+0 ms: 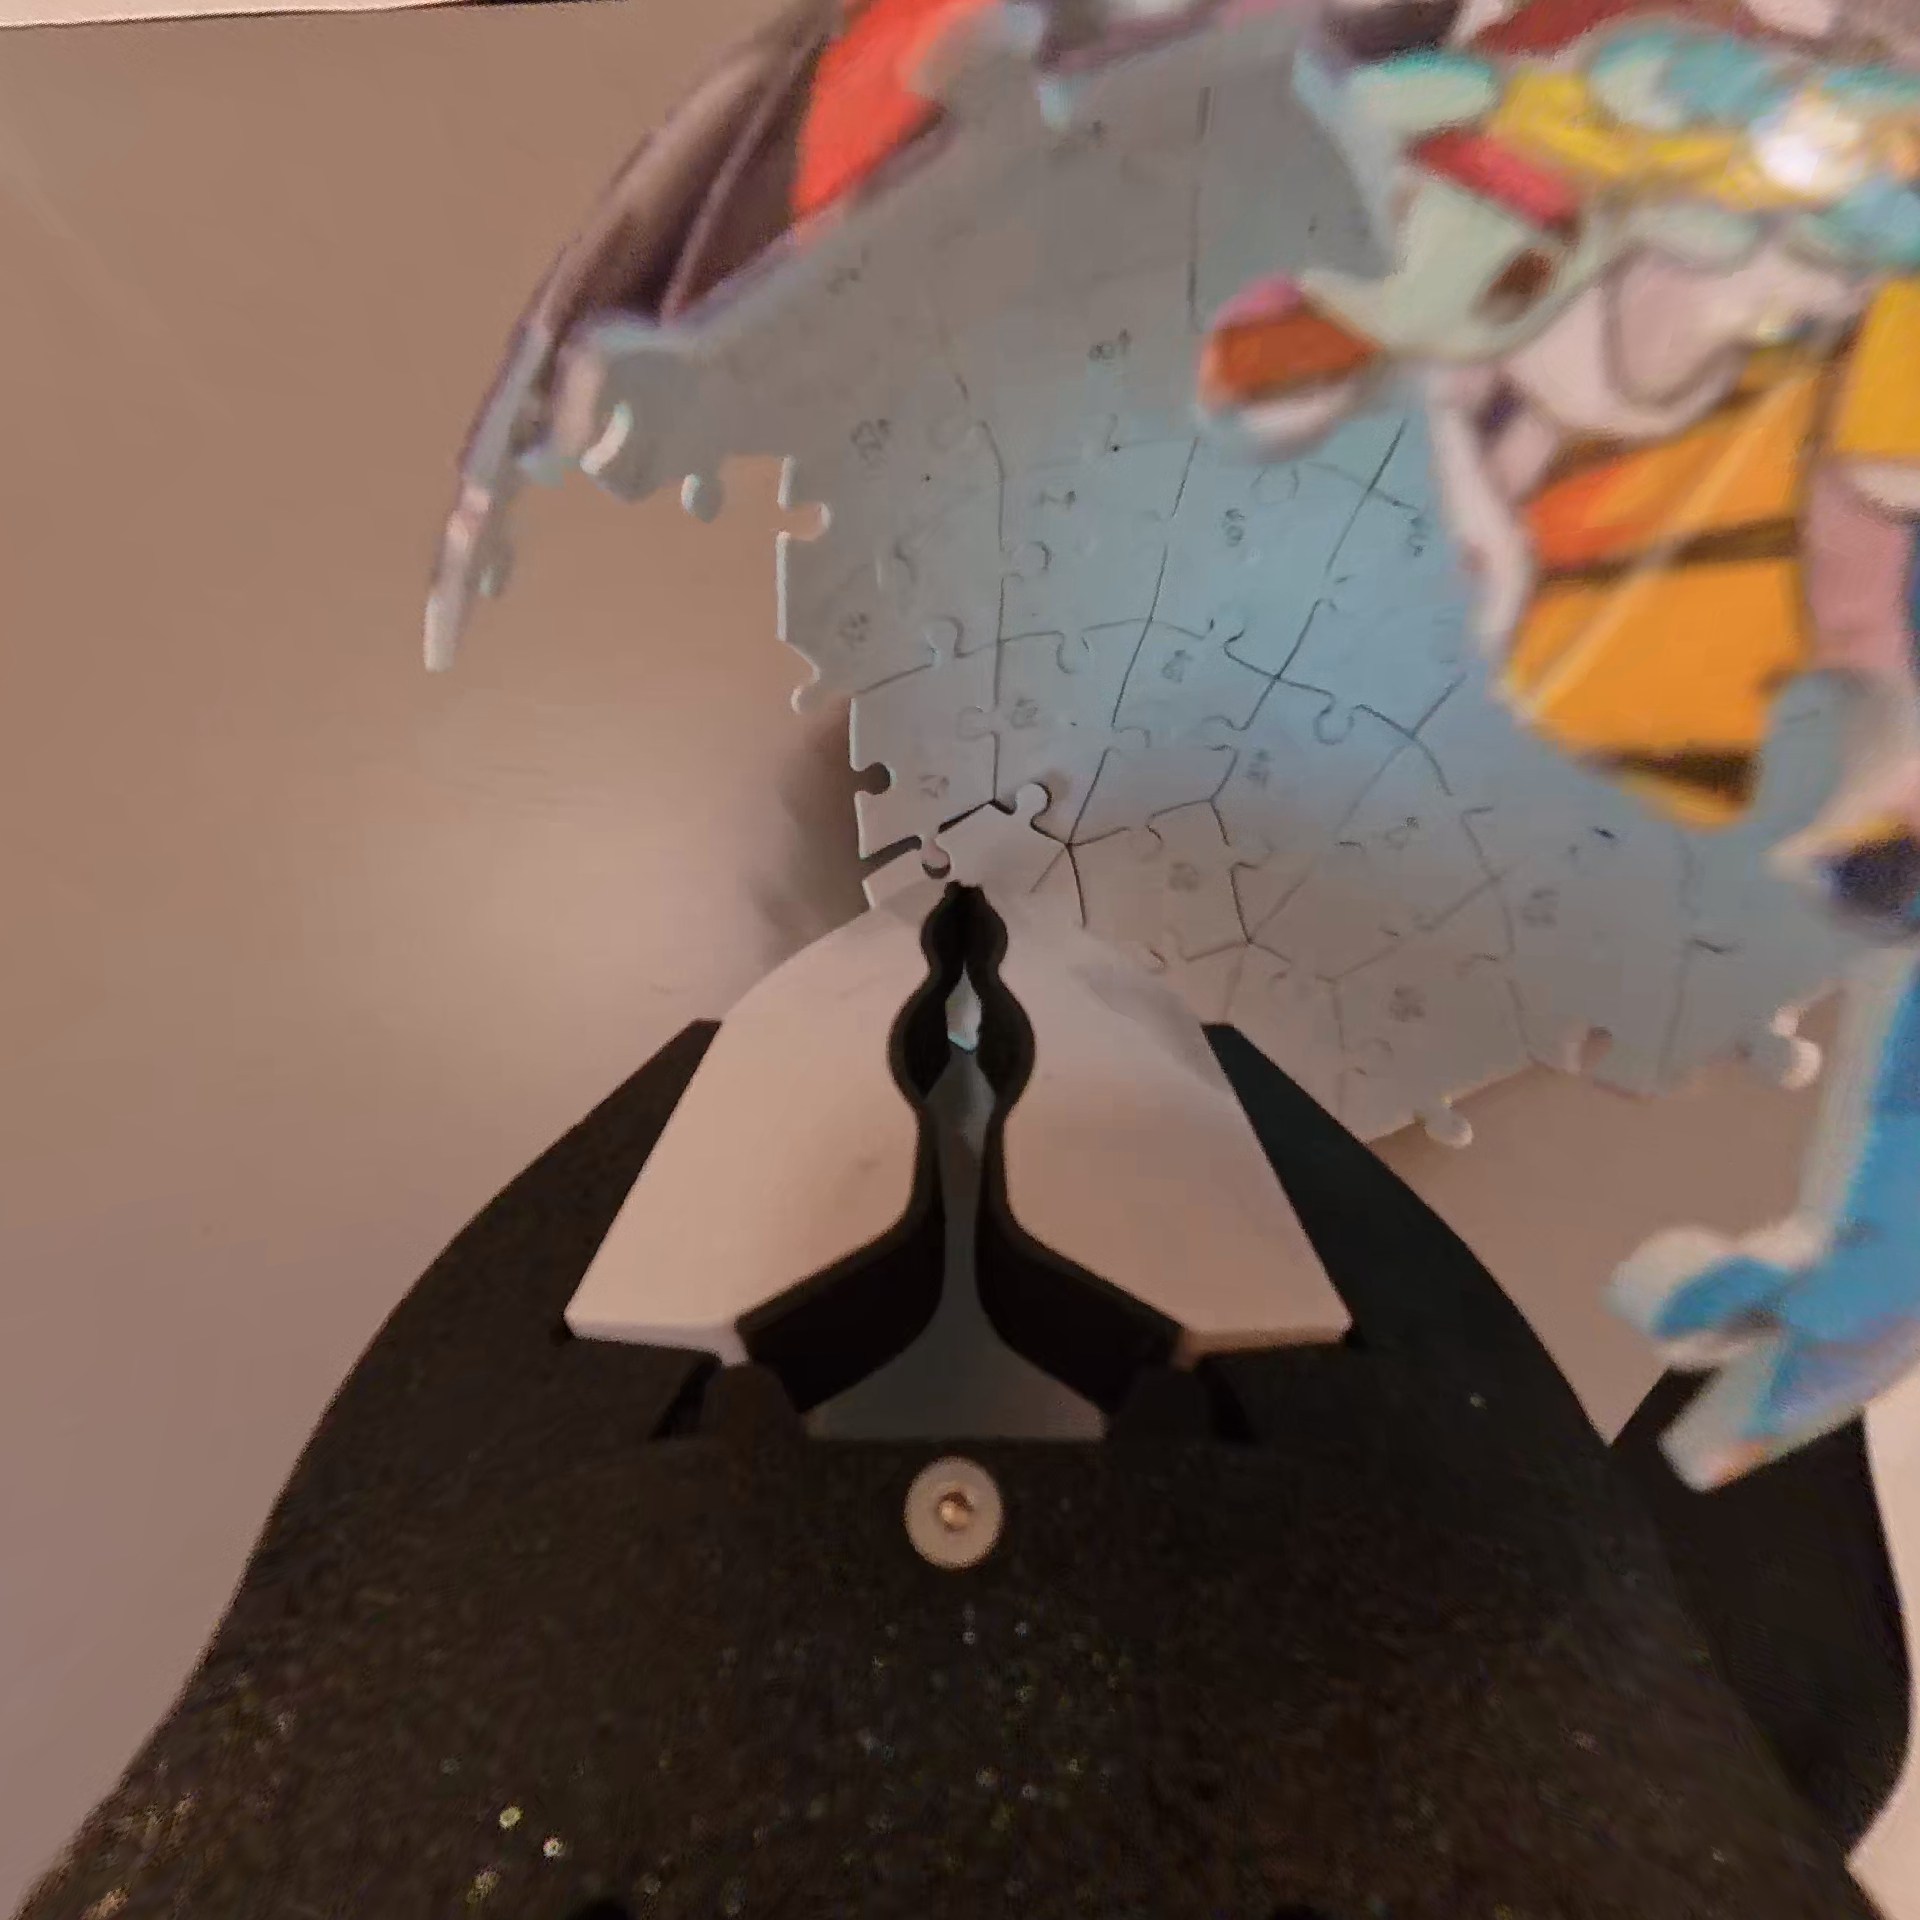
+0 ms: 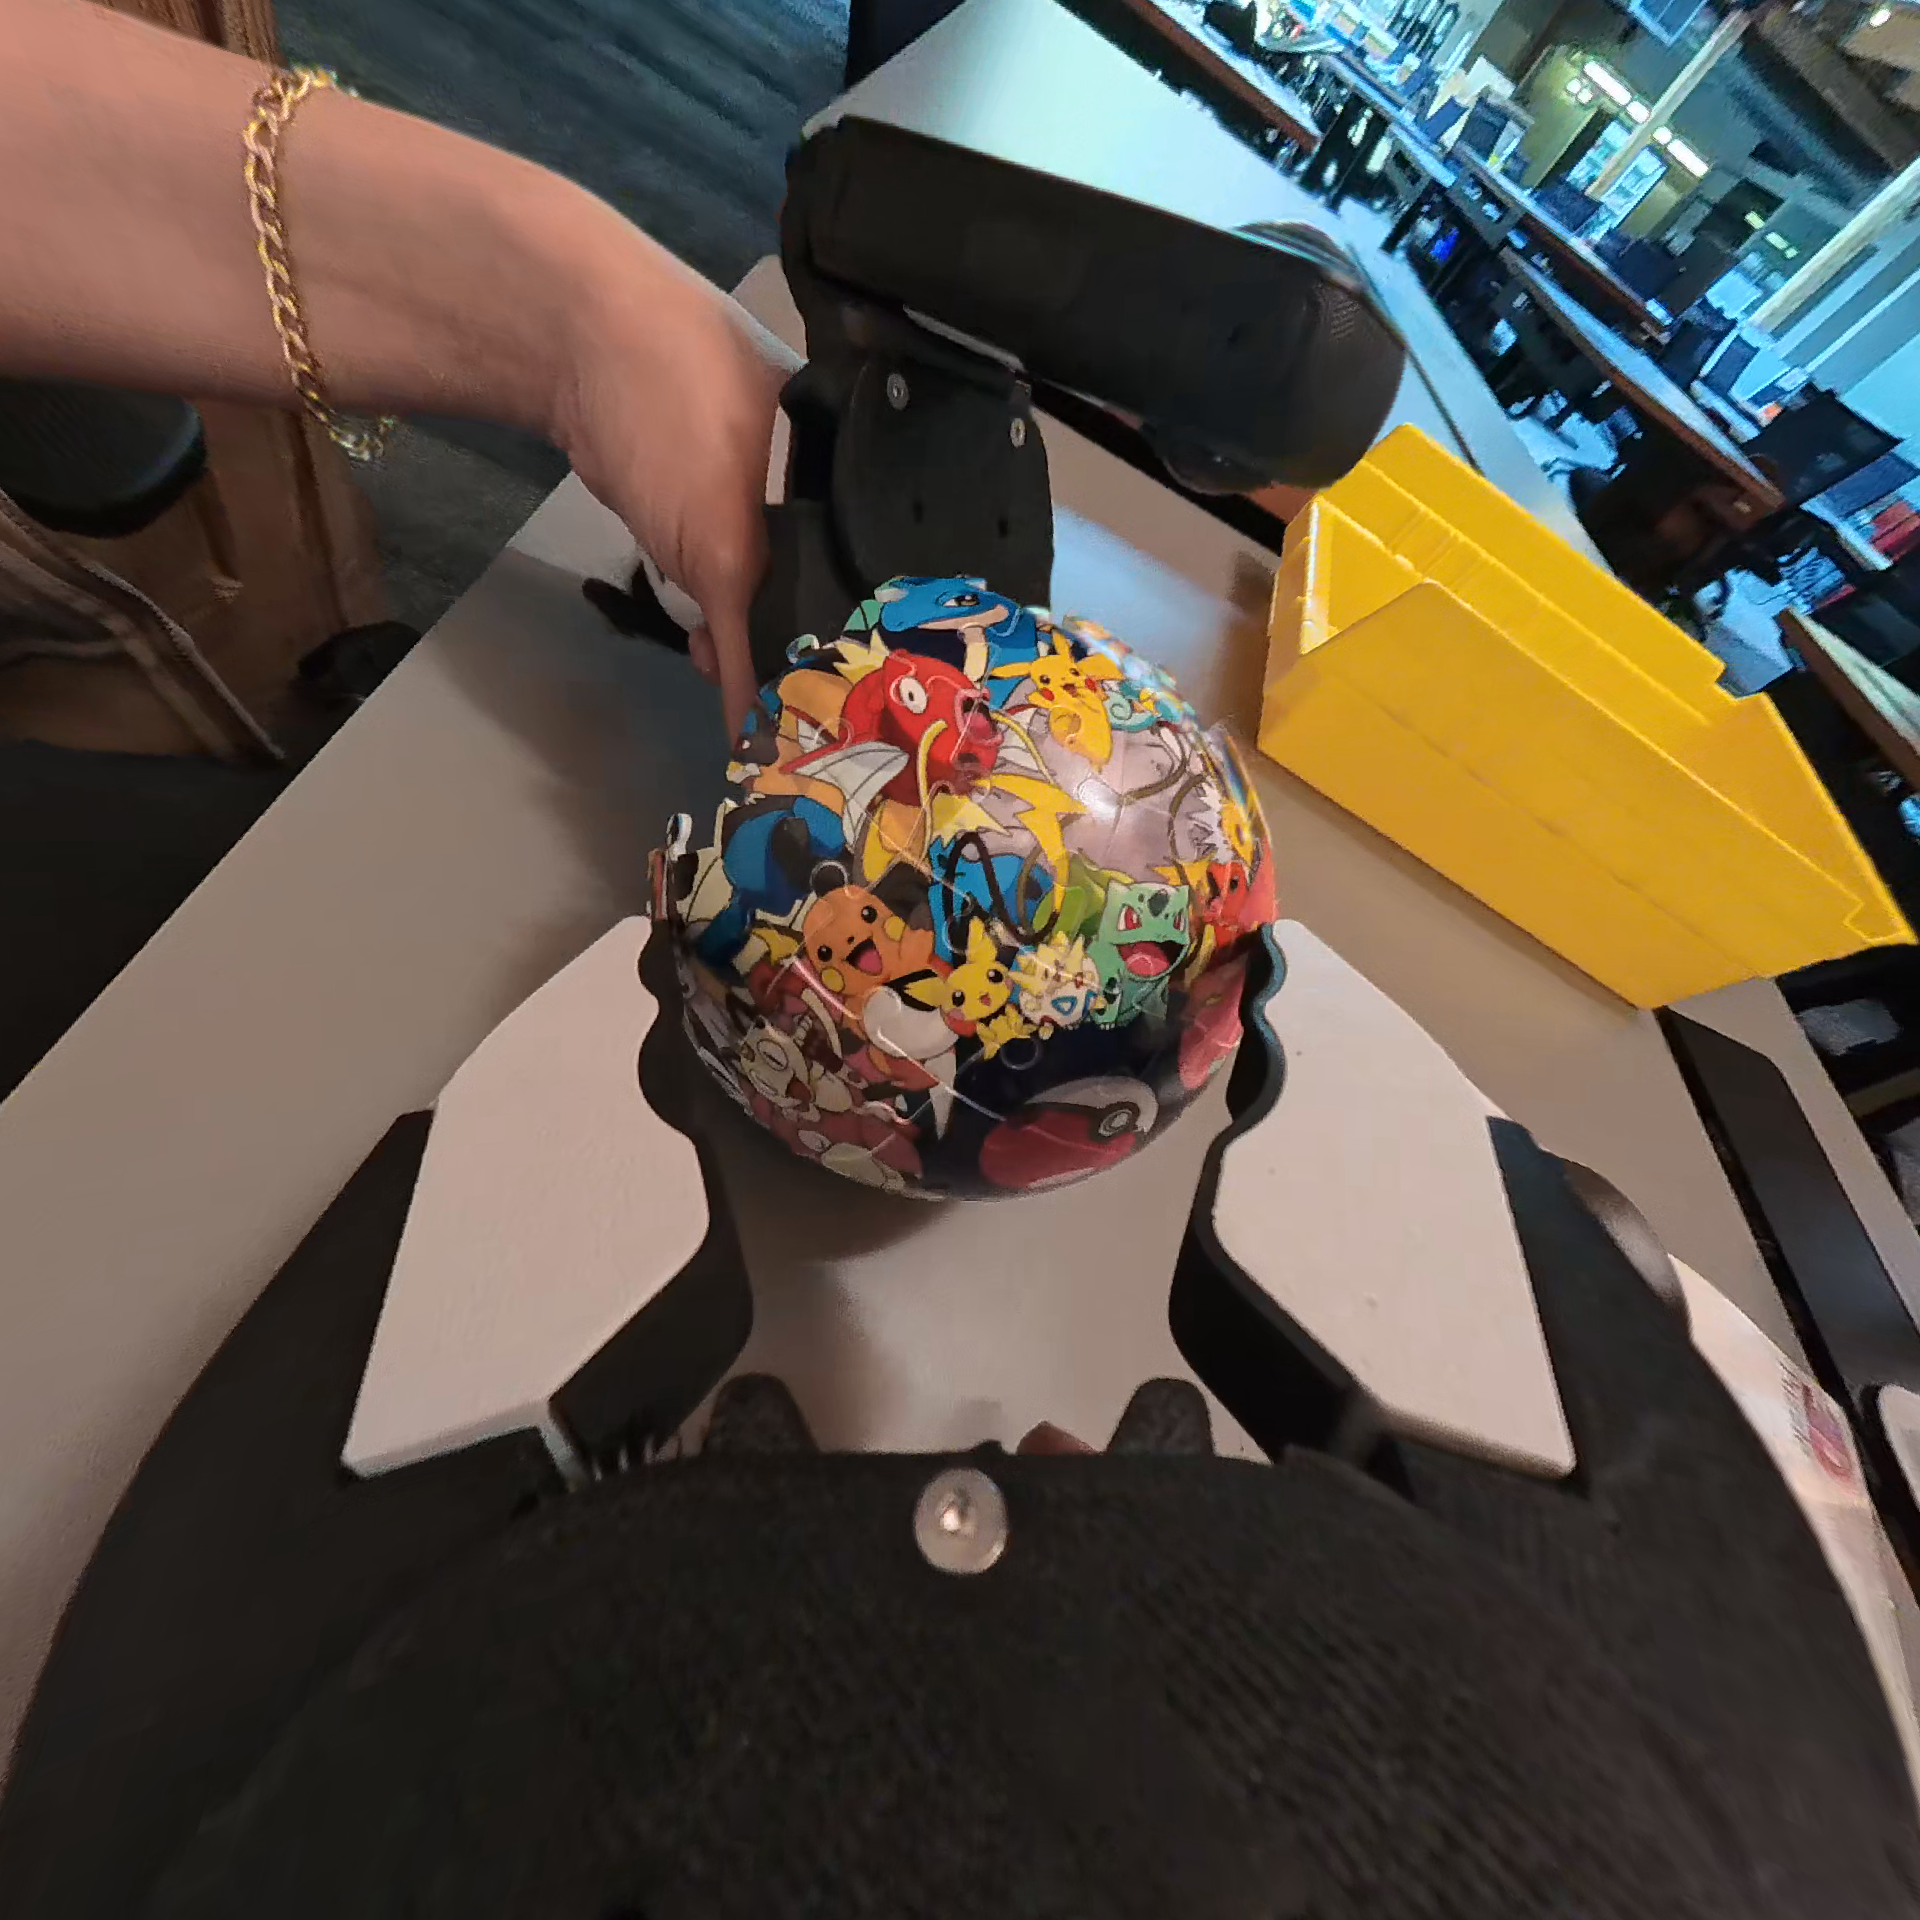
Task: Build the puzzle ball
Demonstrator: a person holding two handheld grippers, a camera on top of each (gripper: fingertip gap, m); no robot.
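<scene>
Fingers of my right gripper stand wide apart, clasping the puzzle ball on both flanks — it sits on the white table straight ahead of the tips. My left gripper has its tips pressed together on a thin pale puzzle piece, touching the ragged edge of the ball's unfinished shell, whose grey inner side fills the space ahead and to the right. Beyond the ball a hand holds that gripper; yellow bins lie off to the right.
</scene>
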